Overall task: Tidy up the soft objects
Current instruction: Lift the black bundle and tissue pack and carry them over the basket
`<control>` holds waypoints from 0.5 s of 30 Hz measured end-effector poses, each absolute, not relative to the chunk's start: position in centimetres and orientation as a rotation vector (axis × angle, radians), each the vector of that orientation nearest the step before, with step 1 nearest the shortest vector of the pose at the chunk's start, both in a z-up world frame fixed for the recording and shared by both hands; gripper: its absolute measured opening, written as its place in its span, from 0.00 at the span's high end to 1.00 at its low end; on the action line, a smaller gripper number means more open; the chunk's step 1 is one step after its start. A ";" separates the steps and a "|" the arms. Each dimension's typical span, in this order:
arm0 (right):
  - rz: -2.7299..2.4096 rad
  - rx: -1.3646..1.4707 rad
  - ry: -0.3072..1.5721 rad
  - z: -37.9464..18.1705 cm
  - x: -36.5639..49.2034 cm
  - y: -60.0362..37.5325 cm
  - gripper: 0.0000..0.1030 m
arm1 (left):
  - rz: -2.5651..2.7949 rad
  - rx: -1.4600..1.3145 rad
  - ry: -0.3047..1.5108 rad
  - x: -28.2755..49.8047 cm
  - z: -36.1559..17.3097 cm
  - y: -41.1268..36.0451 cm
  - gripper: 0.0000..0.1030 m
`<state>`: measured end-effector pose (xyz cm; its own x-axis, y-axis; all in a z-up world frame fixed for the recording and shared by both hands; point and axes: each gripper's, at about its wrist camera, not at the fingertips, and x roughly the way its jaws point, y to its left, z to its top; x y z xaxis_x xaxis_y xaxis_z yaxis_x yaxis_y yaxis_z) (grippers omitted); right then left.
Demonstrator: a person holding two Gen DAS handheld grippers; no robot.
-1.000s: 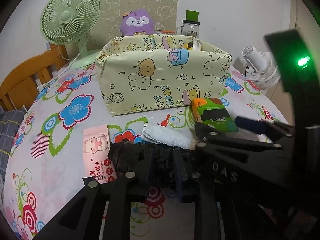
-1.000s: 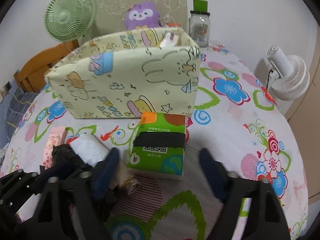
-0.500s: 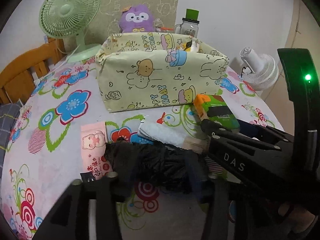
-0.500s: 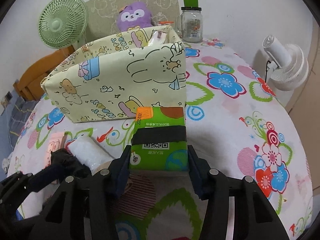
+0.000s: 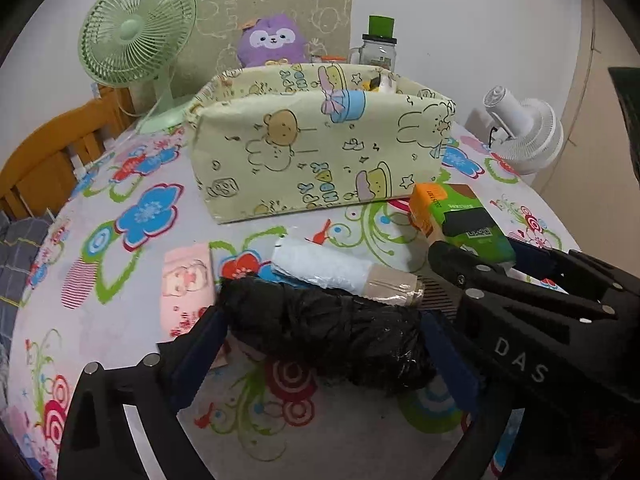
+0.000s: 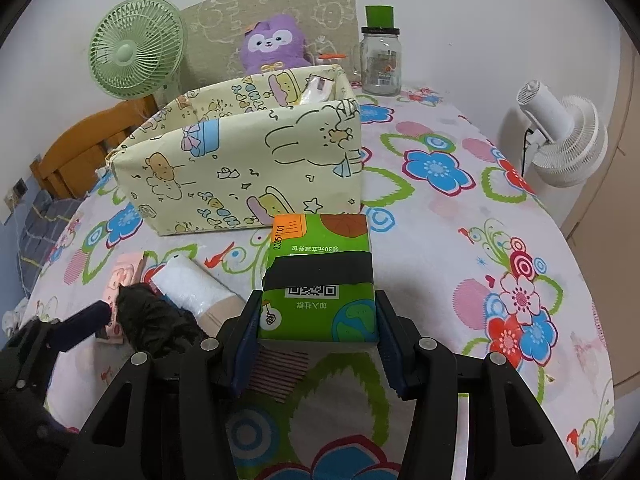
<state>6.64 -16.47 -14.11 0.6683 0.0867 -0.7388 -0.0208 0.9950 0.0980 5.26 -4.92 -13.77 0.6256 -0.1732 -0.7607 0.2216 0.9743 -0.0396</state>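
Gleaming green tissue pack, black-banded.

Crinkled glossy black plastic bag; printed cloth tablecloth.

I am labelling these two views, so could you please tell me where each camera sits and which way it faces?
Left wrist: on the left gripper, looking down across the floral table at the black bag roll between its wide-open jaws, which have just been opening; the right gripper shows.
Right wrist: on the right gripper, jaws shut on the green tissue pack.
Shared: the fabric bin, tissue pack and black bag roll.
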 end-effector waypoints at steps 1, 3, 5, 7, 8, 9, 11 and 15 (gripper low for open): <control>0.057 0.084 0.838 -14.1 6.6 -16.5 0.47 | -0.231 0.067 0.860 5.3 -13.8 -5.1 0.03; 0.052 0.085 0.842 -14.2 6.7 -16.6 0.47 | -0.235 0.090 0.848 5.3 -14.1 -5.4 0.02; 0.054 0.084 0.845 -14.3 6.7 -16.6 0.47 | -0.238 0.103 0.840 5.4 -14.4 -5.6 0.00; 0.054 0.077 0.847 -14.3 6.7 -16.5 0.47 | -0.260 0.108 0.830 5.6 -14.8 -5.9 0.00; 0.054 0.076 0.847 -14.3 6.7 -16.5 0.47 | -0.268 0.107 0.840 5.8 -15.0 -5.9 0.00; 0.055 0.075 0.848 -14.3 6.7 -16.5 0.47 | -0.277 0.102 0.851 5.9 -15.1 -6.0 0.00; 0.052 0.075 0.848 -14.3 6.7 -16.6 0.47 | -0.302 0.093 0.871 6.0 -15.3 -6.1 0.03; 0.044 0.081 0.850 -14.3 6.7 -16.9 0.47 | -0.279 0.093 0.890 6.1 -15.5 -6.0 0.39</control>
<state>6.67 -16.88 -14.33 0.6590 0.0708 -0.7488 -0.0060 0.9960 0.0889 6.11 -5.95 -15.46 0.5963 -0.2012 -0.7771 0.2779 0.9600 -0.0354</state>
